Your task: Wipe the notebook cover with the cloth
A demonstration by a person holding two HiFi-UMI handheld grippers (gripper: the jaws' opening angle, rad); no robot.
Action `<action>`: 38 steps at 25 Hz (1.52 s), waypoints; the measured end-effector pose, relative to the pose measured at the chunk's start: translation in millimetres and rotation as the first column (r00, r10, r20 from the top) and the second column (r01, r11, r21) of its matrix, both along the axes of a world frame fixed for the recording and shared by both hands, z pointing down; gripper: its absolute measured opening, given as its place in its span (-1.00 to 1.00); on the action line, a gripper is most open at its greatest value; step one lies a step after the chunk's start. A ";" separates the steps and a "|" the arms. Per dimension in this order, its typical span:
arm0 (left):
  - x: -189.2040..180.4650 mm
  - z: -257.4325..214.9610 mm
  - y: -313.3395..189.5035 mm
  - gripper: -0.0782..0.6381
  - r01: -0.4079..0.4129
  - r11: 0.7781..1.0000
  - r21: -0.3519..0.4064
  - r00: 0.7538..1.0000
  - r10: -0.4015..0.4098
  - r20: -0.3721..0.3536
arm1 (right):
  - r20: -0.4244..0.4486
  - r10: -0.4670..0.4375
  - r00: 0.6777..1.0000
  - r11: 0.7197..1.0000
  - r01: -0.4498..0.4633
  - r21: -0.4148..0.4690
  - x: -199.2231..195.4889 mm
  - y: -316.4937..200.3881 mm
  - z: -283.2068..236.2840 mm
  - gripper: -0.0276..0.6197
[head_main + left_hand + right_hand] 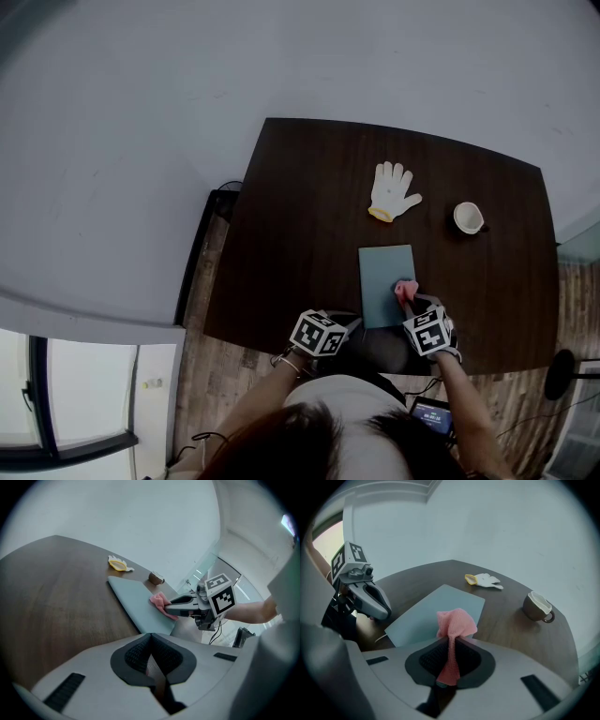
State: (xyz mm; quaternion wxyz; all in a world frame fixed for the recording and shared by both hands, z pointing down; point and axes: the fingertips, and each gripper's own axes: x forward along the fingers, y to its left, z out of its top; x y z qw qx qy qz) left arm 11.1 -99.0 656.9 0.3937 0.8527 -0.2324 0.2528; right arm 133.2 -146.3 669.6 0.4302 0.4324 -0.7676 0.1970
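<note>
A teal notebook point(384, 272) lies flat near the table's front edge. My right gripper point(411, 302) is shut on a pink cloth point(404, 289), which bunches out past the jaw tips over the notebook's near right part. In the right gripper view the cloth point(455, 623) runs down between the pads of the right gripper point(449, 663), above the notebook point(426, 616). My left gripper point(354, 323) hovers by the notebook's near left corner, shut with nothing in it. In the left gripper view the left gripper point(152, 660) faces the notebook point(136, 602) and the cloth point(159, 601).
A white glove with a yellow cuff point(392, 192) lies beyond the notebook. A brown cup point(468, 217) stands at the far right. The dark wooden table point(300, 234) has bare room on its left half. Floor and a cable show past the table's left edge.
</note>
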 end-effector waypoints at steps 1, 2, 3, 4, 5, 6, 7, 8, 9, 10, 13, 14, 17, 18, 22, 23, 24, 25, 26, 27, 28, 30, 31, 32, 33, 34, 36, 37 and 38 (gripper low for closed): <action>0.8 0.1 -0.2 -0.73 -0.003 1.000 0.000 1.000 0.003 0.000 | -0.004 0.006 1.000 1.000 -0.006 0.001 3.0 -0.2 0.0 -0.80; 1.4 0.3 -0.4 -0.73 -0.006 1.000 0.000 1.000 0.006 0.000 | -0.008 0.012 1.000 1.000 -0.012 0.002 5.8 -0.5 0.1 -0.80; 1.9 0.3 -0.6 -0.73 -0.009 1.000 -0.001 1.000 0.009 0.000 | -0.012 0.018 1.000 1.000 -0.018 0.002 8.4 -0.7 0.2 -0.80; 2.2 0.4 -0.8 -0.73 -0.010 1.000 -0.003 1.000 0.010 -0.001 | -0.015 0.025 1.000 1.000 -0.025 0.002 11.0 -0.7 0.3 -0.80; 2.4 0.4 -1.1 -0.73 -0.010 1.000 -0.004 1.000 0.010 -0.002 | -0.018 0.032 0.999 0.999 -0.032 0.002 13.7 -0.6 0.4 -0.80; 2.6 0.5 -1.3 -0.73 -0.009 1.000 -0.006 1.000 0.009 -0.002 | -0.021 0.040 0.999 0.999 -0.040 0.002 16.7 -0.4 0.6 -0.80; 2.8 0.5 -1.8 -0.73 -0.007 1.000 -0.007 1.000 0.007 -0.003 | -0.023 0.050 0.999 0.999 -0.050 0.002 19.8 -0.4 0.8 -0.80; 3.1 0.4 -2.3 -0.73 -0.004 1.000 -0.008 1.000 0.004 -0.004 | -0.022 0.060 0.998 0.998 -0.060 0.001 22.8 -0.6 1.0 -0.80; 3.3 0.2 -2.9 -0.73 -0.002 1.000 -0.008 1.000 0.002 -0.005 | -0.018 0.072 0.997 0.997 -0.072 0.002 25.4 -1.2 1.2 -0.79; 3.4 -0.1 -3.3 -0.73 -0.001 1.000 -0.009 1.000 0.000 -0.007 | -0.014 0.085 0.996 0.996 -0.085 0.006 27.7 -2.3 1.3 -0.80; 3.4 -0.3 -3.9 -0.73 0.003 1.000 -0.011 1.000 -0.003 -0.010 | -0.021 0.117 0.993 0.993 -0.117 0.010 34.3 -3.6 0.7 -0.80; 3.5 -0.2 -3.8 -0.73 0.004 1.000 -0.012 1.000 -0.004 -0.010 | -0.032 0.125 0.992 0.992 -0.125 0.003 37.4 -2.2 1.3 -0.80; 3.7 -0.1 -2.6 -0.73 0.003 1.000 -0.012 1.000 -0.003 -0.007 | -0.036 0.150 0.988 0.989 -0.150 0.011 45.5 -1.7 0.8 -0.80; 3.6 0.1 -2.8 -0.73 0.004 1.000 -0.011 1.000 -0.004 -0.005 | -0.025 0.160 0.987 0.987 -0.159 0.021 46.6 -3.2 -2.1 -0.80; 2.1 1.3 -4.6 -0.73 0.018 1.000 -0.011 1.000 -0.018 -0.005 | 0.023 0.165 0.986 0.984 -0.167 0.065 38.1 -9.2 -25.0 -0.80; 1.8 1.2 -4.8 -0.73 0.022 1.000 -0.011 1.000 -0.022 -0.005 | 0.036 0.156 0.987 0.984 -0.159 0.075 32.8 -9.9 -30.1 -0.80; 1.8 1.1 -5.0 -0.73 0.024 1.000 -0.010 1.000 -0.024 -0.005 | 0.050 0.144 0.988 0.986 -0.147 0.082 26.0 -9.9 -34.7 -0.80; 2.0 0.9 -5.2 -0.73 0.026 1.000 -0.009 1.000 -0.026 -0.006 | 0.066 0.128 0.990 0.987 -0.134 0.087 18.2 -9.0 -38.5 -0.80; 2.3 0.9 -5.2 -0.73 0.028 1.000 -0.009 1.000 -0.028 -0.006 | 0.082 0.111 0.990 0.989 -0.118 0.088 9.7 -7.1 -41.3 -0.79; 2.5 0.9 -5.2 -0.73 0.030 1.000 -0.008 1.000 -0.030 -0.006 | 0.098 0.093 0.991 0.991 -0.101 0.086 0.6 -4.2 -43.0 -0.80; 2.6 0.8 -5.3 -0.73 0.034 0.999 -0.007 0.999 -0.034 -0.007 | 0.112 0.073 0.991 0.993 -0.083 0.082 -8.9 -0.6 -43.9 -0.79; 2.2 0.5 -5.9 -0.73 0.043 0.999 -0.005 0.999 -0.043 -0.010 | 0.135 0.030 0.990 0.997 -0.040 0.070 -28.4 8.1 -44.0 -0.79; 1.5 0.3 -6.1 -0.73 0.047 0.999 -0.004 0.999 -0.048 -0.011 | 0.143 0.008 0.990 0.998 -0.017 0.063 -38.0 12.6 -43.5 -0.79; 0.8 0.2 -6.3 -0.73 0.050 0.999 -0.003 0.999 -0.051 -0.010 | 0.149 -0.013 0.989 0.998 0.005 0.058 -47.3 16.7 -42.6 -0.79; 0.4 0.0 -6.5 -0.73 0.052 0.999 -0.002 0.999 -0.052 -0.009 | 0.154 -0.034 0.988 0.998 0.026 0.055 -55.9 20.2 -41.6 -0.79; 0.4 -0.1 -6.4 -0.73 0.052 0.999 0.001 0.999 -0.052 -0.008 | 0.159 -0.054 0.986 0.997 0.046 0.056 -64.0 23.0 -40.4 -0.79; 1.2 0.0 -5.8 -0.73 0.052 0.999 0.005 0.999 -0.052 -0.005 | 0.172 -0.094 0.981 0.995 0.086 0.051 -78.3 29.7 -37.9 -0.79; 1.3 0.0 -5.8 -0.73 0.054 0.999 0.006 0.999 -0.054 -0.005 | 0.173 -0.111 0.979 0.994 0.106 0.040 -83.9 34.1 -36.3 -0.79; 0.9 -0.3 -6.1 -0.73 0.059 0.998 0.006 0.998 -0.059 -0.007 | 0.172 -0.127 0.977 0.992 0.123 0.029 -89.0 38.1 -34.7 -0.79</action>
